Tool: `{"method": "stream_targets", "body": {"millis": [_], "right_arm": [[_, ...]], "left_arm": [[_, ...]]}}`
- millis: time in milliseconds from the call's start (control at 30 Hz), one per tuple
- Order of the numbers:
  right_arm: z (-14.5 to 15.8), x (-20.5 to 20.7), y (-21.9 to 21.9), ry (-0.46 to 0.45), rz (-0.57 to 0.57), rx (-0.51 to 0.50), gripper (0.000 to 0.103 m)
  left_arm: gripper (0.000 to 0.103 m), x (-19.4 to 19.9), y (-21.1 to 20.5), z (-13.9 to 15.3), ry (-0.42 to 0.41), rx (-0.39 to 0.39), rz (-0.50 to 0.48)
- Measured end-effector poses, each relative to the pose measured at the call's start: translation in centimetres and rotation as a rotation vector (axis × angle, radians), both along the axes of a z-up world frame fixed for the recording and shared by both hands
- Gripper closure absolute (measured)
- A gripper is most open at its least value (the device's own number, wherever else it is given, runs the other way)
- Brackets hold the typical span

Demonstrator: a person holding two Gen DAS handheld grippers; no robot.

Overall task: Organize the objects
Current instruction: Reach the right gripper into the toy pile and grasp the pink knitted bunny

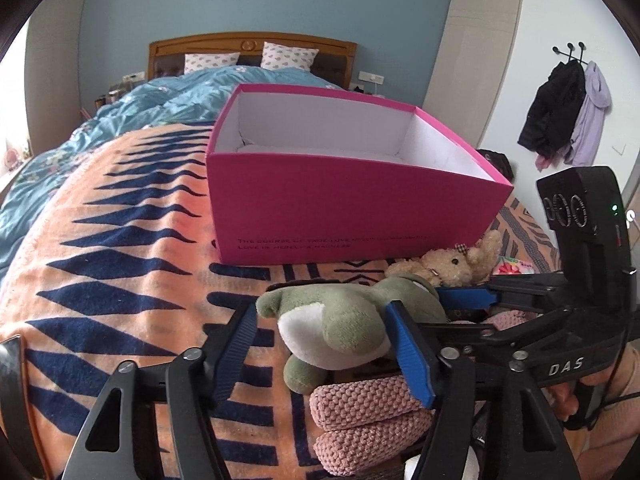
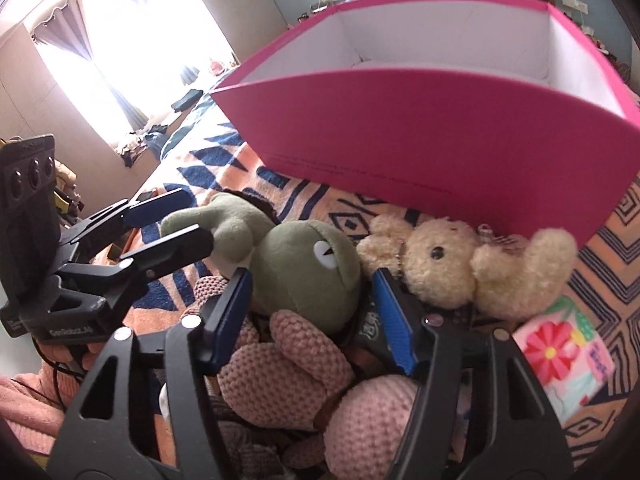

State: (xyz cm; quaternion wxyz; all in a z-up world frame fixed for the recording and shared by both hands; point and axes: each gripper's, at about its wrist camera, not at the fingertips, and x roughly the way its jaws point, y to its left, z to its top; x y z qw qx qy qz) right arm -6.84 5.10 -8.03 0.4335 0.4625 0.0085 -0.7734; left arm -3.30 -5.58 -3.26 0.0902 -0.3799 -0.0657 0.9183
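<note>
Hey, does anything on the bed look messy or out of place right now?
Yes. The pink box sits empty while the toys lie jumbled in front of it: the green frog plush is tipped on its side over the pink knitted toy, with the cream teddy bear lying against the box wall.

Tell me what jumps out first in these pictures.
The open pink box on the patterned blanket dominates, its white inside apparently empty. In front of it lie a green frog plush, a cream bear and pink knitted toys, with both grippers closing in around the frog.
</note>
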Motion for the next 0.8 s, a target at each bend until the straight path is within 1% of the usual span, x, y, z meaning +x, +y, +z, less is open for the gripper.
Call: {"method": "stream_targets", "body": {"millis": [100, 133, 200, 333, 400, 500, 567, 667, 733, 800], "right_arm": [[-0.1, 0.2, -0.4, 0.023, 0.006, 0.008, 0.045], [-0.1, 0.1, -0.3, 0.018, 0.003, -0.003, 0.046], [0.0, 0.0, 0.1, 0.015, -0.003, -0.013, 0.049], [0.0, 0.3, 0.4, 0.020, 0.000, -0.012, 0.049], [0.2, 0.6, 1.0, 0.027, -0.015, 0.000, 0.049], [1.3, 2.4, 2.4, 0.092, 0.026, 0.008, 0.048], [2.1, 3.5, 3.6, 0.131, 0.032, 0.024, 0.048], [2.7, 4.6, 5.5, 0.190, -0.018, 0.071, 0.045], [2.7, 5.1, 7.0, 0.206, -0.068, 0.092, 0.045], [2.4, 5.3, 7.9, 0.207, -0.115, 0.111, 0.045]], "left_arm": [[0.049, -0.2, -0.3, -0.5, -0.027, 0.038, -0.032], [0.049, -0.2, -0.3, -0.6, -0.038, 0.052, -0.043], [0.049, 0.0, 0.0, -0.7, -0.035, 0.045, -0.051], [0.048, 0.6, 0.1, -0.5, -0.022, 0.049, -0.059], [0.046, 0.8, -0.3, -0.7, -0.037, 0.047, -0.048], [0.045, 1.6, -0.6, -1.2, -0.061, 0.061, -0.063], [0.045, 2.1, -0.7, -1.3, -0.064, 0.057, -0.075], [0.044, 3.1, -0.2, -1.1, -0.045, 0.053, -0.103], [0.042, 3.6, 0.1, -0.6, -0.025, 0.055, -0.128], [0.038, 4.0, 0.6, -0.2, -0.005, 0.054, -0.157]]}}
